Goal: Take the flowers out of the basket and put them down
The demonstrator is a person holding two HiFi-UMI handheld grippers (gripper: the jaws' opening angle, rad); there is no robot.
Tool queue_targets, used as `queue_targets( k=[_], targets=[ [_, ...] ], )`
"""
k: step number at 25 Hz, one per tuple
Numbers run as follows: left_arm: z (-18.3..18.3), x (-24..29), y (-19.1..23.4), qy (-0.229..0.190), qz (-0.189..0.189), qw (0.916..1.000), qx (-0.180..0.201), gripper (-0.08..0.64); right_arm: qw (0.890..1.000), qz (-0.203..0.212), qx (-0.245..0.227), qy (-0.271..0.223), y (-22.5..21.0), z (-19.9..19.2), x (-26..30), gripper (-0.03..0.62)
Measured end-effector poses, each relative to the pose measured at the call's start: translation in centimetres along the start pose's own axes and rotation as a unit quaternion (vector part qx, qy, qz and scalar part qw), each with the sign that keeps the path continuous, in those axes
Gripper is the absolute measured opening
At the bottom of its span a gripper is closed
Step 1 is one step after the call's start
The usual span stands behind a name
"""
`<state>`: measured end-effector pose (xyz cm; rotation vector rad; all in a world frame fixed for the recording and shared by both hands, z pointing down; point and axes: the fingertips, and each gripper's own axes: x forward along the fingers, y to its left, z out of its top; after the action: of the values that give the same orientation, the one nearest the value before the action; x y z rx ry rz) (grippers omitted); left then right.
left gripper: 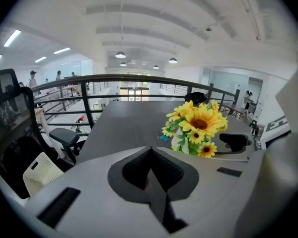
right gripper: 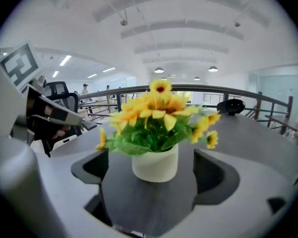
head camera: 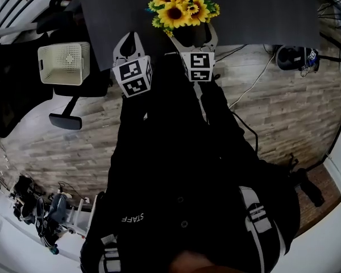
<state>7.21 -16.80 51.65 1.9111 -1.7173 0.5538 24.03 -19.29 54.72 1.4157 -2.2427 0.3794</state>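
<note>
Sunflowers (head camera: 179, 4): yellow blooms, dark centres, green leaves, bunched in small white pot (right gripper: 155, 163). Upright on dark grey tabletop (head camera: 261, 10), far side of head view. "STAFF" in white on person's dark garment (head camera: 131, 217).

Right gripper (head camera: 195, 34): fingers wide apart, pot between them, gap each side. Left gripper (head camera: 129, 38): fingers closed together, holding nothing, just left of pot.

Blooms hide pot in head view; both gripper views show it. White perforated basket (head camera: 63, 63) on black chair (head camera: 74, 104), far left, well apart from sunflowers.
</note>
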Motion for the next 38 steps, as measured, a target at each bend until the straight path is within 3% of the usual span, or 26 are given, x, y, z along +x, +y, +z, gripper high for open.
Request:
queue_targets(
  k=[5, 10, 15, 20, 26, 38],
  targets=[
    [3.0, -3.3, -1.9, -0.017, -0.026, 0.9995, 0.003, 0.001, 1.0, -0.002, -0.005, -0.008, -0.1, 3.2, -5.9, 0.525],
    [8.2, -6.2, -4.7, -0.06, -0.047, 0.997, 0.011, 0.0, 0.999, -0.007, -0.011, -0.039, -1.1, 9.5, -9.1, 0.509],
    [13.3, -7.9, -5.7, -0.103, -0.061, 0.9927, 0.015, 0.001, 0.996, -0.029, -0.008, -0.083, -1.9, 15.9, -11.0, 0.352],
    [17.4, -9.2, -5.7, -0.133, -0.069, 0.9886, 0.011, 0.002, 0.994, -0.063, -0.019, -0.09, -2.7, 20.5, -11.5, 0.19],
    [21.3, -10.9, -6.9, -0.163, -0.074, 0.9837, 0.019, 0.002, 0.99, -0.049, -0.024, -0.128, -2.2, 25.7, -13.3, 0.03],
    [26.6, -13.6, -5.8, -0.227, -0.075, 0.9705, 0.035, 0.0, 0.982, -0.022, -0.027, -0.188, 0.1, 31.7, -14.4, 0.015]
  ],
)
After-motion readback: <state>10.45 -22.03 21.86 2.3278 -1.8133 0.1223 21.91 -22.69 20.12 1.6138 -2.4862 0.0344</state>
